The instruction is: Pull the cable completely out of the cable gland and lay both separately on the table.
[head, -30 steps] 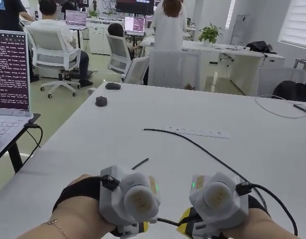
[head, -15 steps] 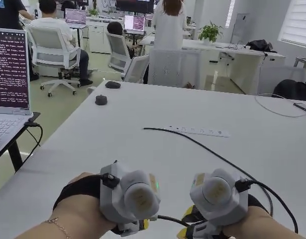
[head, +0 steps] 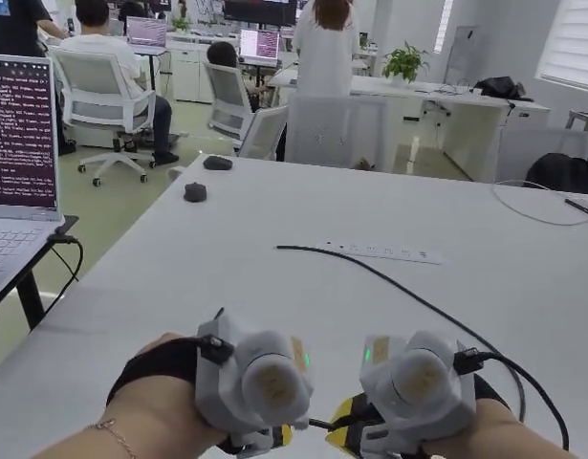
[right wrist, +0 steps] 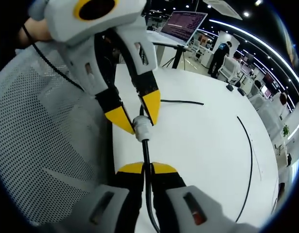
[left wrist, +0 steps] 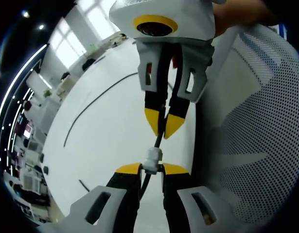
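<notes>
Head view: a laptop (head: 21, 143) stands at left, a power strip (head: 381, 253) lies beyond. The left gripper (left wrist: 151, 169) clamps the white cable gland (left wrist: 152, 158). The right gripper (right wrist: 148, 168) clamps the black cable (right wrist: 145, 148), which runs straight between them.

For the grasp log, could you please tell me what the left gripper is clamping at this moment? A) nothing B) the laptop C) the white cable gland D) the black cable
C: in the left gripper view, the left gripper is shut on the white cable gland, while the right gripper pinches the black cable just beyond it.
</notes>
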The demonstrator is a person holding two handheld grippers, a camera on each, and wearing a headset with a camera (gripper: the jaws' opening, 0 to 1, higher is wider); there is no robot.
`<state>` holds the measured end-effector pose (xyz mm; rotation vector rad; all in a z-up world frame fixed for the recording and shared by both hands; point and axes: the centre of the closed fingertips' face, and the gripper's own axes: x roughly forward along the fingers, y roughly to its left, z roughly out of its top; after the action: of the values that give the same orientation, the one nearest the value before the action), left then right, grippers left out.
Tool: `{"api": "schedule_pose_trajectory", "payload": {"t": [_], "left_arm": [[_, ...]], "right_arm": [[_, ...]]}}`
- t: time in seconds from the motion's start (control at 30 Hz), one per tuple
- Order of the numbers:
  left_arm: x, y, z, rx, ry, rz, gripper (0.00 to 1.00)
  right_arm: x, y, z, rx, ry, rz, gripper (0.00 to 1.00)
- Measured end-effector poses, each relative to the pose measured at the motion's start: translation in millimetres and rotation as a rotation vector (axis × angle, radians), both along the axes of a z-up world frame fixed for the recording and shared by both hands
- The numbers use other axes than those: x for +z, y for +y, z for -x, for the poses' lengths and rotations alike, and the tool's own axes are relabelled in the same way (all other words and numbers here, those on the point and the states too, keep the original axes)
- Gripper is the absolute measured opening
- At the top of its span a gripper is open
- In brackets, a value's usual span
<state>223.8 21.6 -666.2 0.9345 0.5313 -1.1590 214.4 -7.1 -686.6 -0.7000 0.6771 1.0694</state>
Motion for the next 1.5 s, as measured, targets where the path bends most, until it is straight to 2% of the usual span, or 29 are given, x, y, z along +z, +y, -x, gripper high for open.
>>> {"api": "schedule_pose_trajectory", "payload": {"t": [0.13, 0.27, 0.37, 0.5, 0.63, 0.7, 0.8, 0.9, 0.97, 1.17, 1.3, 1.5], "left_arm": [[-0.8, 1.6, -0.5, 0.000, -0.002, -0.005, 0.16], [-0.2, 2.5, -1.4, 0.009, -0.002, -0.002, 0.16], [0.2, 2.2, -2.4, 0.014, -0.003, 0.001, 0.16], [1.2, 0.1, -0.7, 0.009, 0.006, 0.017, 0.16], [0.3, -0.6, 0.7, 0.002, 0.007, 0.012, 0.16], [0.4, -0.4, 0.7, 0.002, 0.007, 0.012, 0.16], [0.2, -0.3, 0.8, 0.001, 0.007, 0.012, 0.16], [0.3, -0.5, 1.1, -0.002, 0.005, 0.011, 0.16], [-0.5, -0.7, 1.8, -0.005, 0.009, 0.010, 0.16], [0.5, -3.0, 2.2, -0.005, 0.010, 0.018, 0.16], [-1.7, 0.5, 1.0, 0.003, 0.008, 0.001, 0.16], [-0.8, 0.3, 0.0, 0.008, 0.004, 0.004, 0.16]], "right_arm": [[-9.1, -12.4, -1.8, -0.032, 0.016, 0.062, 0.03], [-21.1, -37.9, -4.9, -0.126, 0.055, 0.149, 0.03], [-28.4, -50.9, -5.6, -0.147, 0.067, 0.210, 0.04], [-27.6, -47.9, -5.0, -0.143, 0.069, 0.201, 0.10], [-11.9, -19.1, -5.1, -0.090, 0.042, 0.063, 0.18], [-5.6, -7.4, -2.4, -0.048, 0.030, 0.016, 0.17], [1.9, 1.6, -0.1, -0.017, 0.008, -0.019, 0.16], [6.8, 6.8, 1.7, 0.000, 0.010, -0.056, 0.10], [5.4, 5.4, 1.5, -0.002, 0.014, -0.050, 0.04], [3.5, 2.3, 0.6, -0.016, 0.020, -0.048, 0.04], [-8.9, -12.0, 0.7, -0.041, 0.039, 0.032, 0.04], [-18.3, -30.0, -2.4, -0.112, 0.074, 0.098, 0.04]]}}
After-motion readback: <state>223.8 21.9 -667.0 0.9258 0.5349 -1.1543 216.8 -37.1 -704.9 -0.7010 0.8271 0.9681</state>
